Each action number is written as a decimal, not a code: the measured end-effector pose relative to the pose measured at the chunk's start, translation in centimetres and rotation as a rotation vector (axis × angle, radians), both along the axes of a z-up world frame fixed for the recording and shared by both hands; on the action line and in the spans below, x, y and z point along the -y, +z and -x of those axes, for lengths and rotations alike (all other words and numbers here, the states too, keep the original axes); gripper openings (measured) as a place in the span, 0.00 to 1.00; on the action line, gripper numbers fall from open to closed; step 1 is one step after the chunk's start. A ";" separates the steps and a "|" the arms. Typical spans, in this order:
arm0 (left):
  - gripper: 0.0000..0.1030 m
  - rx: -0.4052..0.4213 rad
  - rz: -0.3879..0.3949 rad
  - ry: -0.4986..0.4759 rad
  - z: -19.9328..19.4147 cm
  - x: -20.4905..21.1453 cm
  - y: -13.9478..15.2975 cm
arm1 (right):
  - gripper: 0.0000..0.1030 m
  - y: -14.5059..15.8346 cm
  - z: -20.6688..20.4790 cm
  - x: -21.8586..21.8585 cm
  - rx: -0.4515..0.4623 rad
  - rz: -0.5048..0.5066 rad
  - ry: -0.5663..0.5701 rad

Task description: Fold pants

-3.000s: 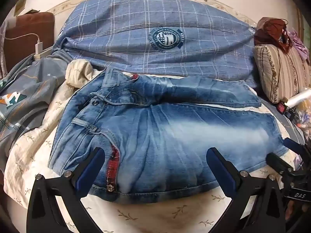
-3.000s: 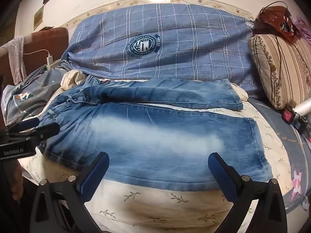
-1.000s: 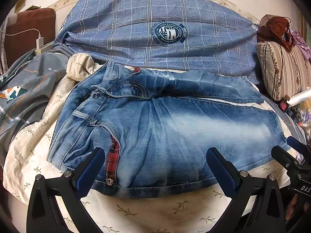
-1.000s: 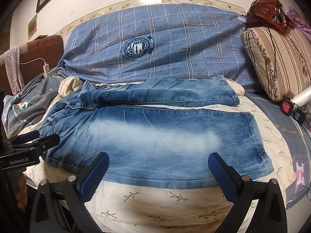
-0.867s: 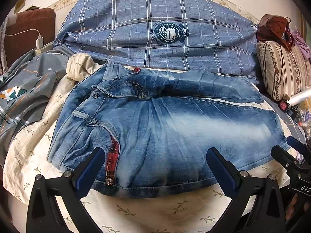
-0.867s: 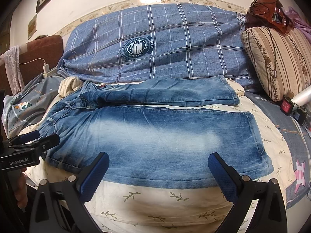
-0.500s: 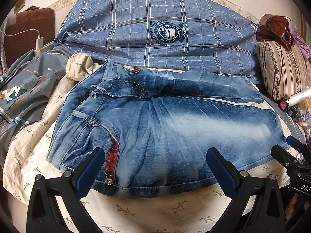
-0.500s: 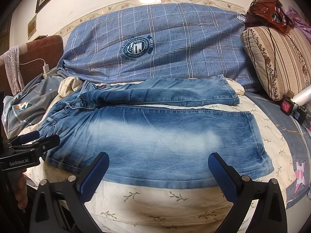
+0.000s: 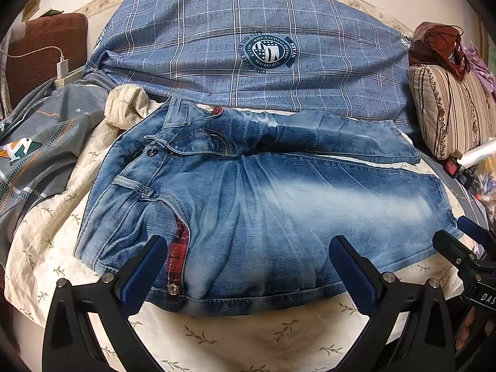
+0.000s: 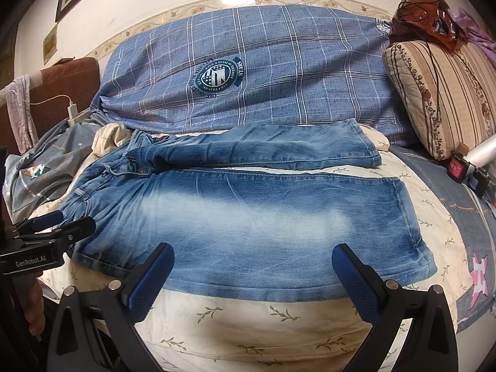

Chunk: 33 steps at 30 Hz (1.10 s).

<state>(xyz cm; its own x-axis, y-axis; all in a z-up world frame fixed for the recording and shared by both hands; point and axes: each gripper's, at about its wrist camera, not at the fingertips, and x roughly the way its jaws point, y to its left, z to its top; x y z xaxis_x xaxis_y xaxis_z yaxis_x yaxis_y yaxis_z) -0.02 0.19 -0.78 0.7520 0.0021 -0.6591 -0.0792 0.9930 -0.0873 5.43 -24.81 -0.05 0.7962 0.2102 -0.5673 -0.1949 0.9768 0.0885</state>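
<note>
Grey quilt [image 9: 37, 155] cut off left

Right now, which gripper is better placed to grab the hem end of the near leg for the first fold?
Probably right. The right gripper hangs open over the near leg of the jeans, nearest its hem. The left gripper is open over the waistband end.

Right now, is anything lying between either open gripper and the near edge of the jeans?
Nothing visible. The left gripper hangs open at the waist end of the jeans, the right gripper open over the near leg, and only bare floral sheet lies in front of the denim edge.
</note>
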 end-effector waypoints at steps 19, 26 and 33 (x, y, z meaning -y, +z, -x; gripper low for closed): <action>1.00 -0.109 0.541 0.383 1.5 -13.5 -4.4 | 1.00 -5.3 -0.6 15.5 -0.236 -0.745 -0.215; 1.00 -0.136 0.558 0.395 0.2 -13.6 -5.1 | 0.97 -7.0 -1.8 18.3 -0.304 -0.979 -0.274; 1.00 -0.133 0.618 0.423 0.4 -14.3 -5.0 | 0.96 -9.2 -2.1 20.9 -0.406 -1.067 -0.461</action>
<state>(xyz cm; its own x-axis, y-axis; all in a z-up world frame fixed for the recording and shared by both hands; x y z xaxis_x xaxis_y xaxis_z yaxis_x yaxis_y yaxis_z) -0.38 14.47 -5.82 0.6831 -0.1264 -0.7193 -0.4912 0.6493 -0.5806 7.51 -45.74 -9.21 0.7249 0.4659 -0.5074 0.3768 0.3484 0.8583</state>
